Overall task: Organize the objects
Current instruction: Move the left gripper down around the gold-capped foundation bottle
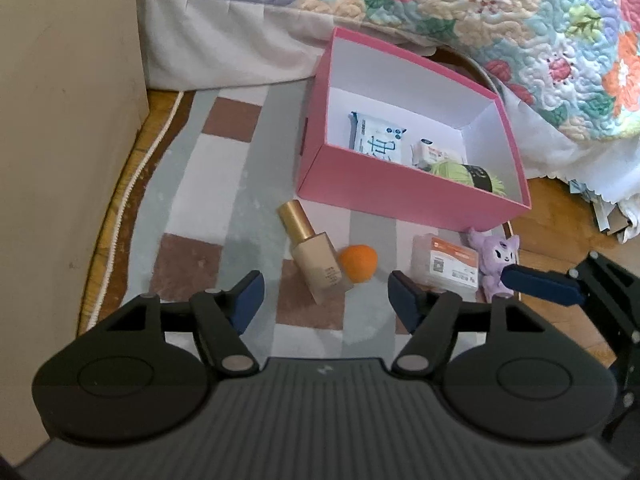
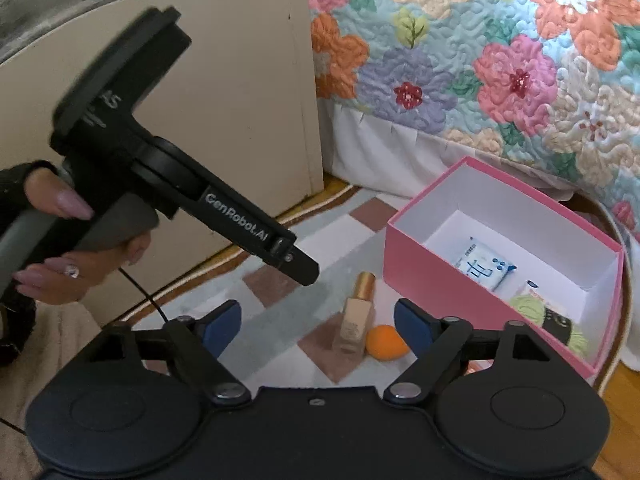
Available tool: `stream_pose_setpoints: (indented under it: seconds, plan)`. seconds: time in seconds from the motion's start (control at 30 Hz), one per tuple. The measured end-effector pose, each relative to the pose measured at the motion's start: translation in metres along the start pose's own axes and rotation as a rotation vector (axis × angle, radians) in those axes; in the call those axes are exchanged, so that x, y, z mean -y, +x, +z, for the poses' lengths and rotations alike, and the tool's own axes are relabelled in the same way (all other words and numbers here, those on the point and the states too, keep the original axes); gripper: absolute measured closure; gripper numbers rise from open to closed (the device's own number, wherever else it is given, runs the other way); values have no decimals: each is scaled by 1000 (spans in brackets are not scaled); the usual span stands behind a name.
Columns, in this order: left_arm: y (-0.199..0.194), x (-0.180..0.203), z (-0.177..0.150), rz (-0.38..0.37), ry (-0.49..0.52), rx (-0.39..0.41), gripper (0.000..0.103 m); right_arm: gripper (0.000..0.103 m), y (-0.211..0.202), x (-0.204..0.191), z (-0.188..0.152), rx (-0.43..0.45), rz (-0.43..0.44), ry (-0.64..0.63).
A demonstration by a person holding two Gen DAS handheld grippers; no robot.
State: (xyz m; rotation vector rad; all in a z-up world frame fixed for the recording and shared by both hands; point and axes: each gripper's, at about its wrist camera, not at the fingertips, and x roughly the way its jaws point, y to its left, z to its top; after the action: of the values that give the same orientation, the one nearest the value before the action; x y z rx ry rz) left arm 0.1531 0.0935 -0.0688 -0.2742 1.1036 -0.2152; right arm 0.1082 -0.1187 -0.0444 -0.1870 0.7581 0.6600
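Observation:
A beige foundation bottle with a gold cap lies on the rug beside an orange sponge. To their right sit a clear case with an orange label and a purple plush toy. Behind them stands an open pink box holding a wipes pack, a small packet and green yarn. My left gripper hovers open over the bottle's base, nothing between its pads. My right gripper is open above the bottle and sponge, empty.
A bed with a floral quilt runs behind the box. A beige panel stands at the left. The checked rug lies on a wooden floor. A hand holds my left gripper.

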Motion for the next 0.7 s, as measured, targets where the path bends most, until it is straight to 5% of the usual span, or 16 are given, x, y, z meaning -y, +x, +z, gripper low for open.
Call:
stream_pose_setpoints:
  seconds: [0.47, 0.7]
  plan:
    - [57, -23, -23, -9, -2, 58, 30, 24, 64, -1, -43, -91, -8, -49]
    - [82, -36, -23, -119, -84, 28, 30, 33, 107, 6, -54, -136, -15, 9]
